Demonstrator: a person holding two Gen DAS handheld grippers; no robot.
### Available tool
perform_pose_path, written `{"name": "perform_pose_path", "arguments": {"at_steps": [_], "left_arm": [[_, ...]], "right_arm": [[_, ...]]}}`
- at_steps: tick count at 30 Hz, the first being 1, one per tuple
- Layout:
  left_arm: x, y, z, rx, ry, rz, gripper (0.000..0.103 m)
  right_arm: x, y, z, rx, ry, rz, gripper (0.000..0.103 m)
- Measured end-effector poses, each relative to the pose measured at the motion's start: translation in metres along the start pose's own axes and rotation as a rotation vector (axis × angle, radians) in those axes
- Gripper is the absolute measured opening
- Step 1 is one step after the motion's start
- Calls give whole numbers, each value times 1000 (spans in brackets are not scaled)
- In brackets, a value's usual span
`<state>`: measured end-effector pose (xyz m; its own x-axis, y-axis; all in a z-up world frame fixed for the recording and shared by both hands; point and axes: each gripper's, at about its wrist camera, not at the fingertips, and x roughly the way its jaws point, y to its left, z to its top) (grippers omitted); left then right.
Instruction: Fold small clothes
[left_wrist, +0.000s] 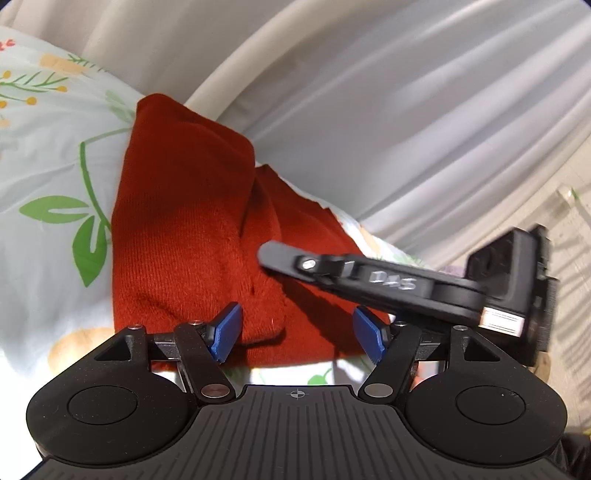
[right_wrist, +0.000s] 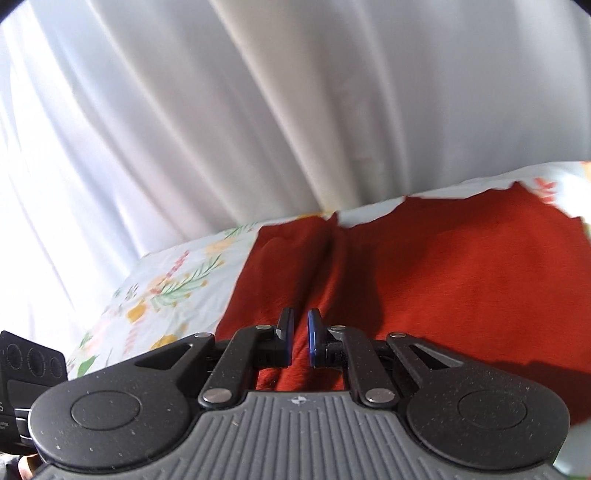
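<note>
A rust-red knitted garment (left_wrist: 192, 236) lies on a floral bedsheet (left_wrist: 48, 177), partly folded with a thick doubled part at the left. My left gripper (left_wrist: 297, 332) is open and empty just above the garment's near edge. The right gripper's body (left_wrist: 373, 280) reaches in from the right over the garment. In the right wrist view the garment (right_wrist: 461, 266) spreads flat, with a raised ridge of cloth (right_wrist: 325, 266) running away from my right gripper (right_wrist: 300, 338). Its blue pads stand a narrow gap apart with nothing clearly between them.
White curtains (right_wrist: 258, 110) hang close behind the bed. A pale rounded headboard or rail (left_wrist: 236, 74) curves behind the sheet. A wooden surface (left_wrist: 569, 206) shows at the far right. The left gripper's body (right_wrist: 29, 369) sits at the lower left of the right wrist view.
</note>
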<state>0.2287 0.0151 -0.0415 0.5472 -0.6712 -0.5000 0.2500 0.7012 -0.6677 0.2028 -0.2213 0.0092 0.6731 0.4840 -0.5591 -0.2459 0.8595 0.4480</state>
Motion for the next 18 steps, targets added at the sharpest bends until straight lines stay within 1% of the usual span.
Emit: {"name": "perform_pose_path", "arguments": {"at_steps": [1,2,3,5,6,8,9,10,12,13,16,18], "left_arm": [[-3,-1,0,-4,6,4,72],[-6,-1,0,-13,13,15,72],[-12,-1,1,-24,9,34,72],[-24,-2,5,-36,-34,62,73],[-31,0,7,-38,-66,83,75],[-38,5,12,-41,-132,150,76],[-37,9,15,-55,-150,194,76],[-36,15,18,-82,-151,239,76],[-31,25,22,-150,-152,333,74],[-29,29,22,-174,-155,365,74],[-25,37,24,-208,-148,434,74],[-24,39,26,-221,-166,477,74]], "right_arm": [[8,-1,0,1,34,9,8],[15,-2,-2,-3,65,-4,8],[21,-2,-5,-18,83,-44,6],[21,-6,-10,-45,60,-86,1],[19,-9,-12,-39,56,-100,1],[16,-16,-13,-21,51,-112,1],[14,-19,-14,-18,53,-121,2],[14,-21,-15,-14,58,-124,3],[12,-26,-14,16,61,-97,4],[12,-28,-13,31,67,-89,4],[9,-32,-7,71,63,-62,8],[9,-35,-3,88,59,-51,11]]}}
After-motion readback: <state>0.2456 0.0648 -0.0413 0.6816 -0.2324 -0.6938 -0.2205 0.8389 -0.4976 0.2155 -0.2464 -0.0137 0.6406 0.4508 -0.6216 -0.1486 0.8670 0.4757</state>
